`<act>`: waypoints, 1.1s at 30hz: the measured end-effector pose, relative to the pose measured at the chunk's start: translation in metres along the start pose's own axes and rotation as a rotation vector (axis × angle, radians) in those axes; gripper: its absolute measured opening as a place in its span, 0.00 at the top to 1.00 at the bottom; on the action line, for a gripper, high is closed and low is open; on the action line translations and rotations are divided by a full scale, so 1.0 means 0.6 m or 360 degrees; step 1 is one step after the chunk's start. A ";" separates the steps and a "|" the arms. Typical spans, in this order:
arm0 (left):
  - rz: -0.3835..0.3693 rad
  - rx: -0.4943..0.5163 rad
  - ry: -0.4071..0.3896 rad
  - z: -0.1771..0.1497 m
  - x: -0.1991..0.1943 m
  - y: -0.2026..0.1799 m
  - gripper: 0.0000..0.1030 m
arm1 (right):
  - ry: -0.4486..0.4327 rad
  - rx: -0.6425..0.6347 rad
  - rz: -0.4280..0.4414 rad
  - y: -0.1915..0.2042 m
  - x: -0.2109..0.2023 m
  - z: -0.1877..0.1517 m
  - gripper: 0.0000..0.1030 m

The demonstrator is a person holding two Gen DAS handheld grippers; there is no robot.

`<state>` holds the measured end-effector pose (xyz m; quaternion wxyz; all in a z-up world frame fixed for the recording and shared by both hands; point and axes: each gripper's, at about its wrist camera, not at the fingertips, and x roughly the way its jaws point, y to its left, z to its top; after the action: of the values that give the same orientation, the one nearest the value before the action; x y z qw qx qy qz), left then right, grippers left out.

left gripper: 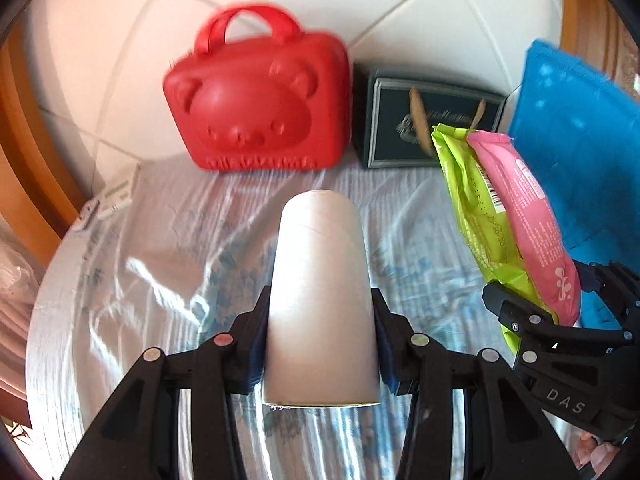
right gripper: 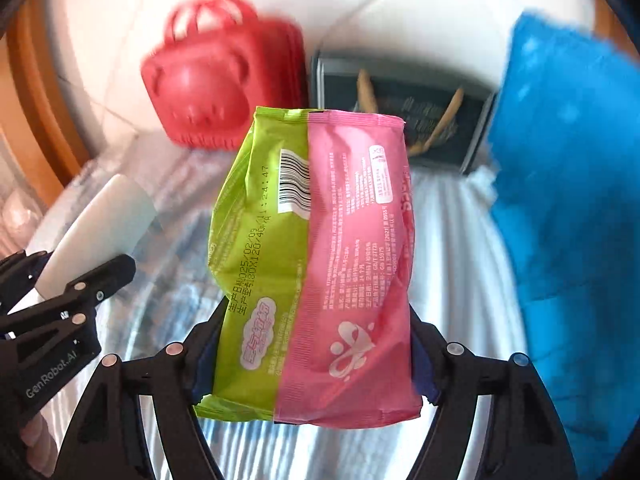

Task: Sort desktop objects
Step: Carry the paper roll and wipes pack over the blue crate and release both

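My left gripper (left gripper: 320,320) is shut on a white cup (left gripper: 320,296), held upside-down above the table. The cup also shows at the left of the right wrist view (right gripper: 100,224). My right gripper (right gripper: 312,344) is shut on a green and pink wipes pack (right gripper: 316,264), held upright above the table. The pack (left gripper: 508,224) and the right gripper (left gripper: 532,312) show at the right of the left wrist view. The left gripper (right gripper: 76,280) shows at the lower left of the right wrist view.
A red bear-faced case (left gripper: 256,112) stands at the back by the tiled wall. A dark box (left gripper: 420,120) stands to its right. A blue cloth-like object (left gripper: 580,144) is at the far right. A small white item (left gripper: 114,196) lies at the left. The table has a plastic-covered cloth (left gripper: 160,264).
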<state>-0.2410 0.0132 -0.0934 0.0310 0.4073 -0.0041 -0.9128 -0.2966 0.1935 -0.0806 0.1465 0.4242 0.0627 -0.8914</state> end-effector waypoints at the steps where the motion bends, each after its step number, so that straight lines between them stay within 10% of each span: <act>1: -0.0001 0.0006 -0.0038 0.001 -0.024 -0.006 0.57 | -0.0044 0.0004 -0.0008 0.000 -0.030 0.000 0.26; 20: -0.0358 0.0213 -0.0550 0.044 -0.370 -0.281 0.57 | -0.0649 0.0195 -0.0287 -0.179 -0.521 -0.097 0.25; 33: -0.0551 0.0332 -0.0304 0.088 -0.402 -0.607 0.57 | -0.0537 0.0291 -0.0584 -0.460 -0.588 -0.152 0.25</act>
<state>-0.1390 0.3904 0.1090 -0.1689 0.3145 -0.0315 -0.9336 -0.1055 0.5501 0.1316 -0.0480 0.2626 0.0325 -0.9631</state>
